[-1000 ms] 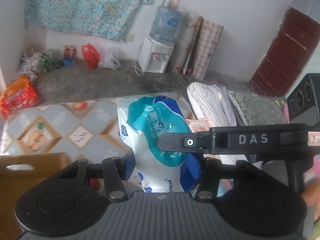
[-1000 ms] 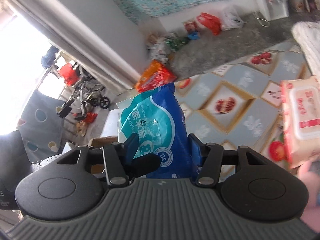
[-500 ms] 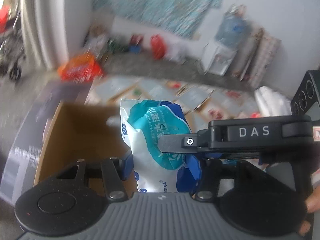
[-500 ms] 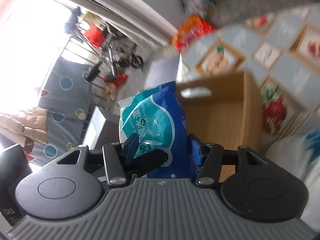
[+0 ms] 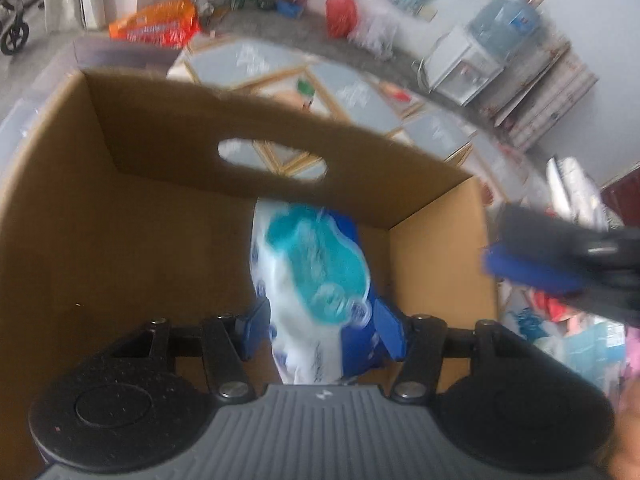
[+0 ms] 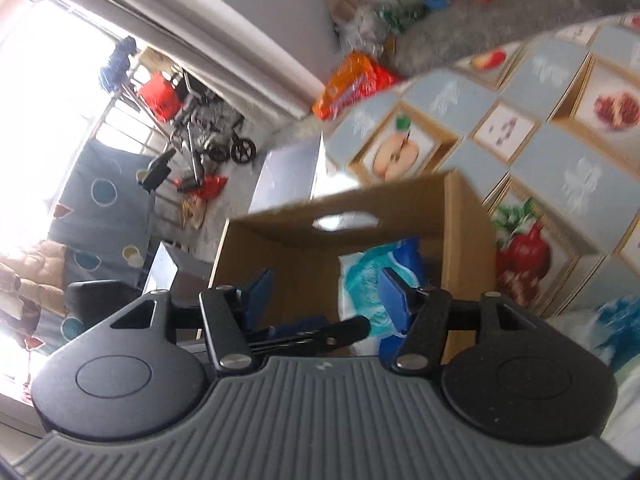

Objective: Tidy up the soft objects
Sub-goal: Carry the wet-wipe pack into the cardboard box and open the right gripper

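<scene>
Held in the left tongs (image 5: 320,332) over the open cardboard box (image 5: 120,240) — a blue-and-white pack of wet wipes (image 5: 316,280), pads pressed to both its sides. Right tongs (image 6: 326,292) just widened and off the pack, nothing between the pads — pack beyond, inside the box on the fruit-patterned tabletop (image 6: 560,92).

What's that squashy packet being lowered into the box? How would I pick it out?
Find the brown cardboard box with the oval handle hole, standing on the fruit-patterned mat. Inside its opening, the left claw grips a soft plastic packet. It is white and dark blue with a big teal patch on its face, unlike the orange bag lying further off on the floor.
</scene>
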`<state>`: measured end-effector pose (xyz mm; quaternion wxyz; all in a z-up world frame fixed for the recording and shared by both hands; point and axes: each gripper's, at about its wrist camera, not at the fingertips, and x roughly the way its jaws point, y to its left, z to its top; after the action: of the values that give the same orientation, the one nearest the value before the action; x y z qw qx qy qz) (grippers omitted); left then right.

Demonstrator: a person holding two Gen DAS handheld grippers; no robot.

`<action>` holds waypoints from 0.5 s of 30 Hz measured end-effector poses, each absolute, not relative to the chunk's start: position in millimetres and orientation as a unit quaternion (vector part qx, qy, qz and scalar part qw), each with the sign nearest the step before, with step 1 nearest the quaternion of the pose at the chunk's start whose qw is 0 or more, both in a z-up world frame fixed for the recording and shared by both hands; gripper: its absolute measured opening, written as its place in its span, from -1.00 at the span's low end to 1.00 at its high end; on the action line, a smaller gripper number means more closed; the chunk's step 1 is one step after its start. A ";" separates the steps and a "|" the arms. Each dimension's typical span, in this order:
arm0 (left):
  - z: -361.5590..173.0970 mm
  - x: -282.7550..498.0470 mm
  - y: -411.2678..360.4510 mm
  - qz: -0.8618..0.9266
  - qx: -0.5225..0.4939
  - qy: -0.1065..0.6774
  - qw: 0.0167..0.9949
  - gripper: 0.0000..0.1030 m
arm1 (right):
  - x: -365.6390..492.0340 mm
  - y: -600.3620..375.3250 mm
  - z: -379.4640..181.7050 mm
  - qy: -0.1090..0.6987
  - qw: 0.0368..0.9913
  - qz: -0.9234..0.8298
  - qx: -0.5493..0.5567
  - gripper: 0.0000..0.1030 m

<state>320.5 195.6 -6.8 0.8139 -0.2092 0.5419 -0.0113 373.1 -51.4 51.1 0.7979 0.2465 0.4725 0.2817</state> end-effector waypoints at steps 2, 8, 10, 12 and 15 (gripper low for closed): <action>-15.3 324.2 193.1 -0.010 -0.205 0.548 0.811 0.13 | 373.4 -62.1 55.7 0.463 0.803 0.282 0.247 0.14; -21.9 331.2 181.4 -0.006 -0.178 0.549 0.817 0.14 | 367.8 -78.3 63.9 0.446 0.807 0.301 0.244 0.15; -20.5 335.9 176.5 -0.013 -0.173 0.542 0.822 0.13 | 365.9 -82.3 63.2 0.446 0.803 0.308 0.247 0.15; -21.5 344.0 170.5 -0.025 -0.172 0.540 0.823 0.13 | 364.7 -84.2 61.0 0.448 0.802 0.306 0.250 0.15; -22.8 350.7 162.1 -0.037 -0.174 0.543 0.821 0.15 | 364.0 -91.7 55.9 0.451 0.801 0.302 0.254 0.15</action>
<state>350.7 162.1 -22.8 0.8207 -0.1737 0.5430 -0.0367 364.1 -91.7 55.9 0.8007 0.2536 0.4514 0.3015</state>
